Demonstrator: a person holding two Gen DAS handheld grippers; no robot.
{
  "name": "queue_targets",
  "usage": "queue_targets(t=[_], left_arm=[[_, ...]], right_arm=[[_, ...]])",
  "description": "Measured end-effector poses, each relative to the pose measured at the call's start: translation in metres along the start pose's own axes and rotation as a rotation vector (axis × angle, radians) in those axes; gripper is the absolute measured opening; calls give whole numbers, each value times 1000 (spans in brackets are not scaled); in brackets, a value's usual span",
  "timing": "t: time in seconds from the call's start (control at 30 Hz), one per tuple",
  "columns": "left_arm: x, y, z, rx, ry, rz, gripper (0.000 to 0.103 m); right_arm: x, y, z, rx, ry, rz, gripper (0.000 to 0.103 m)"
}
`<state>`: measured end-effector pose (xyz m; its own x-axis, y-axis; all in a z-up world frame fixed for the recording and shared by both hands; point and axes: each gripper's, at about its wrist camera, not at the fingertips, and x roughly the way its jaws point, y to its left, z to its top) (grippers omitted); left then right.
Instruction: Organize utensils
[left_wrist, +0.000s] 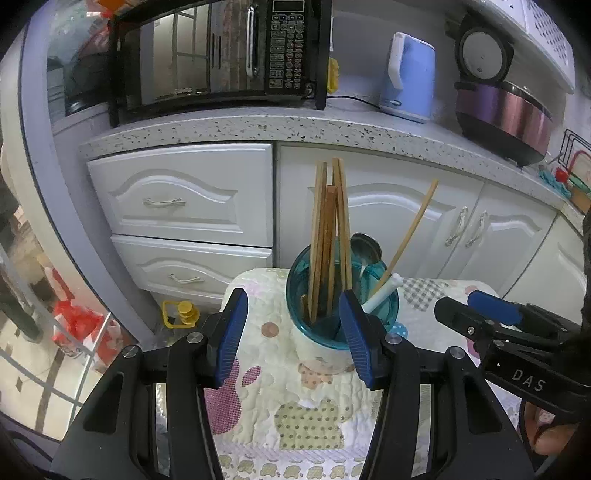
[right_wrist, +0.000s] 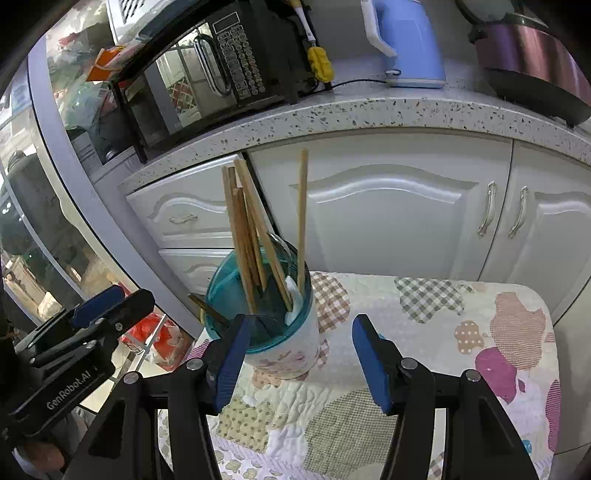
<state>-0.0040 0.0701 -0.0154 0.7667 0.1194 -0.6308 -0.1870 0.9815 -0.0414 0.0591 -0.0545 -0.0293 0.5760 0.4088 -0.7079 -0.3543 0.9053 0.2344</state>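
My teal cup (left_wrist: 341, 295) stands on the quilted table (left_wrist: 295, 413), just before the white cabinets (left_wrist: 399, 221), holding wooden chopsticks (left_wrist: 328, 229), a metal spoon (left_wrist: 365, 247) and a white spoon (left_wrist: 380, 293). My left hand-held gripper (left_wrist: 293, 328) gapes wide, empty, beside the cup. My right hand-held gripper (right_wrist: 299, 354) is open too, gripping nothing.

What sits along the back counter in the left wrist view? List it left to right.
microwave → yellow brush → blue kettle → purple rice cooker
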Motion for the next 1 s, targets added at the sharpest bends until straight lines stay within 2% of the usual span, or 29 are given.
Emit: queue_targets(t=[0.2, 0.57, 1.0], left_arm=[[-9, 2, -3, 5, -26, 50, 51], [-16, 1, -4, 5, -43, 69, 51], [-14, 1, -4, 0, -47, 76, 51]], right_arm=[[-7, 8, 0, -18, -16, -21, 58], [-10, 12, 1, -16, -7, -47, 63], [-8, 16, 2, -32, -9, -66, 63]])
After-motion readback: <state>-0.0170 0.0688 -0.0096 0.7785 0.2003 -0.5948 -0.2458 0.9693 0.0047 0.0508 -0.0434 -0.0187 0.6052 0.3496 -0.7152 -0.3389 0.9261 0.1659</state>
